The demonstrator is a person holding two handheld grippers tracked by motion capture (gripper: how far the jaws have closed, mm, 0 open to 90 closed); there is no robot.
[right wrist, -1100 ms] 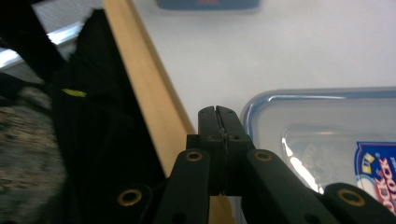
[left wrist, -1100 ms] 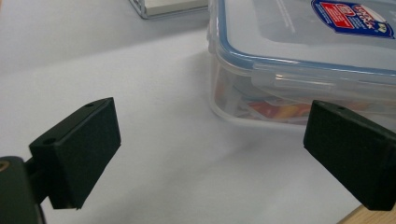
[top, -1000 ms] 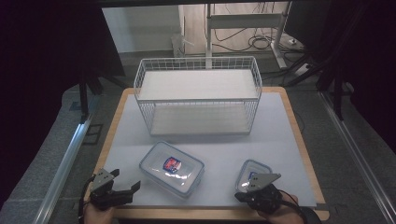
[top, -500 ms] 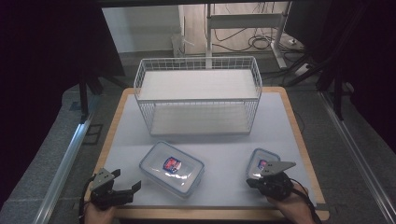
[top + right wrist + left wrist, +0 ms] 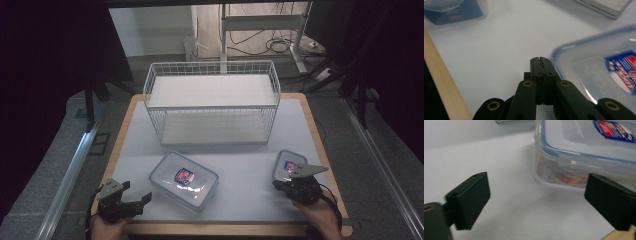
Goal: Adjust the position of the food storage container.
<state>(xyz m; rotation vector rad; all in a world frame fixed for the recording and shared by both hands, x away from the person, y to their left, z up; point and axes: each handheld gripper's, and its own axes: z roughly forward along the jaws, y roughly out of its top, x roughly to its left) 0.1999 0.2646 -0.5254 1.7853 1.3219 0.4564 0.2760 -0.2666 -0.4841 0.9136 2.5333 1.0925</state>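
Note:
A large clear lidded container [image 5: 184, 180] with a red and blue label lies on the white mat, front centre. A smaller one of the same kind [image 5: 289, 164] lies at the front right. My left gripper [image 5: 136, 193] rests at the front left corner, open, pointing at the large container [image 5: 584, 152], whose near side sits just beyond the jaws of my left gripper [image 5: 537, 200]. My right gripper [image 5: 277, 185] is shut and empty, its tips at the near left edge of the small container [image 5: 604, 70]. The shut tips of my right gripper [image 5: 540, 61] hover over the mat.
A white wire basket rack [image 5: 212, 100] with two shelves stands at the back middle of the mat. The mat lies on a wooden board [image 5: 220, 230] whose edge runs close behind both grippers. The large container [image 5: 451, 10] shows far off in the right gripper view.
The right gripper has moved right and away from me. The small container now lies farther right and farther back than a second ago. The left gripper has stayed put.

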